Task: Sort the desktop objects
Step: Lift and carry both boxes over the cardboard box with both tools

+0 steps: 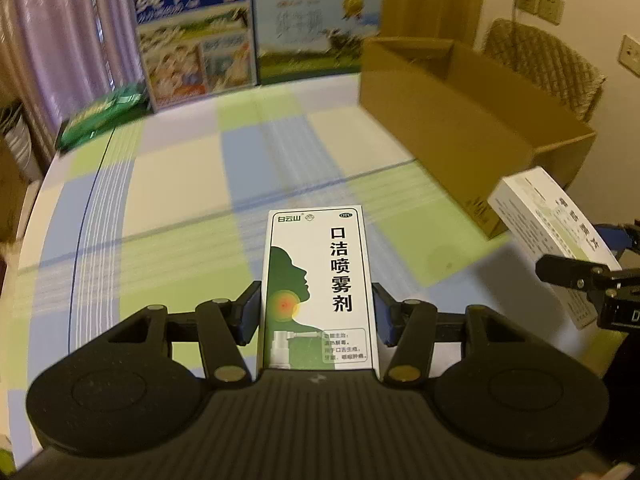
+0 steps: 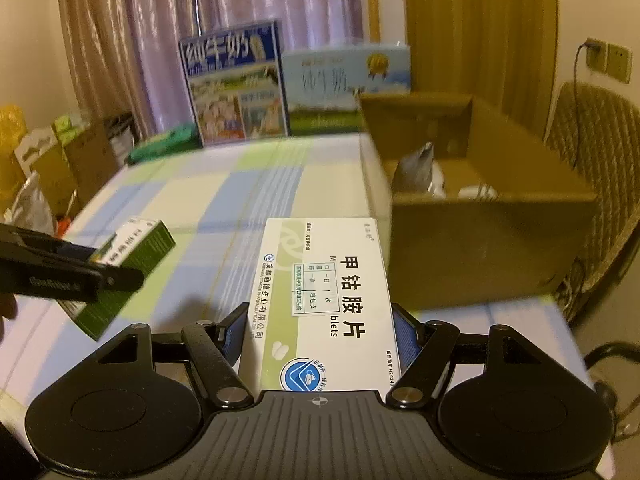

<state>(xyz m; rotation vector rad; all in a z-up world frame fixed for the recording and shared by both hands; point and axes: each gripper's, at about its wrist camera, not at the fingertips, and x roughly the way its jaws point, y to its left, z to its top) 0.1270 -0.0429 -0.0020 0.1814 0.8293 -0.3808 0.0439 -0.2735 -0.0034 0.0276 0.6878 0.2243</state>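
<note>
- Gripping a medicine carton each, both claws are loaded at once, which suits a sorting job where two items can travel together toward one container.
- The left gripper (image 1: 318,316) is clenched on the spray box (image 1: 319,280), a tall white-and-green carton. The blue pads (image 1: 250,312) press its two long sides, so the printed face stays up and the box sticks straight out ahead of the fingers.
- That side-on pinch looks sensible: a light cardboard carton is stiffest across its narrow width, and a hold low on the box leaves most of its length free to clear a wall.
- The right gripper (image 2: 320,336) is likewise closed on the tablet box (image 2: 326,300), a wider, flatter white carton held by its side edges and raised off the checked tablecloth (image 2: 224,184).
- The cardboard box (image 2: 492,236) stands open-topped at the right of the table, just ahead of the right claw. A silvery pouch (image 2: 416,168) and something white already lie inside, so I judge it to be the drop point.
- Two milk cartons (image 1: 256,36) stand upright along the table's far edge, with a green packet (image 1: 100,116) lying beside them, well apart from both claws.
- Both held cartons are in the air rather than resting on the table; neither is yet over the open box.
</note>
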